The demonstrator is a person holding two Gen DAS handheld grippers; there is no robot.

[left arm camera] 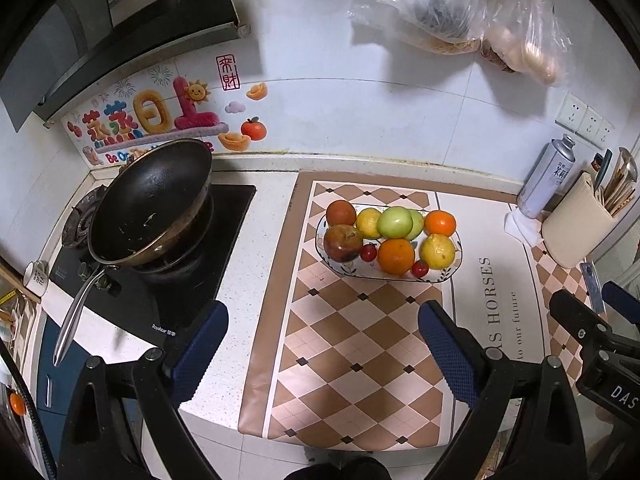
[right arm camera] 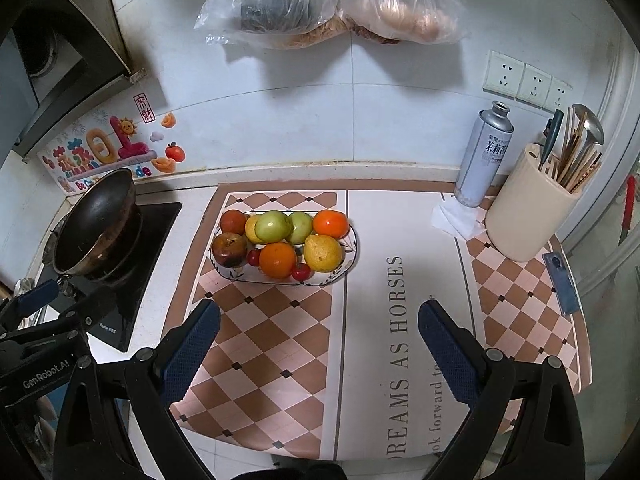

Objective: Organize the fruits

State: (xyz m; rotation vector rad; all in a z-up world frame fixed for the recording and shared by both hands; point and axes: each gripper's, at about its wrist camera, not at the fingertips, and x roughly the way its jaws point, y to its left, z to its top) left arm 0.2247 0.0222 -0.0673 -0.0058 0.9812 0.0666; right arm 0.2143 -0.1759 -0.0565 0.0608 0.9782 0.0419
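A glass fruit plate stands on the checkered mat, piled with oranges, lemons, green fruits, a dark pomegranate and small red cherry tomatoes. My left gripper is open and empty, above the mat in front of the plate. My right gripper is open and empty, in front of the plate and a little to its right. The right gripper also shows at the right edge of the left wrist view.
A black wok sits on the stove at the left. A spray can and a cream utensil holder stand at the back right. A blue scraper lies at the mat's right edge. Plastic bags hang on the wall.
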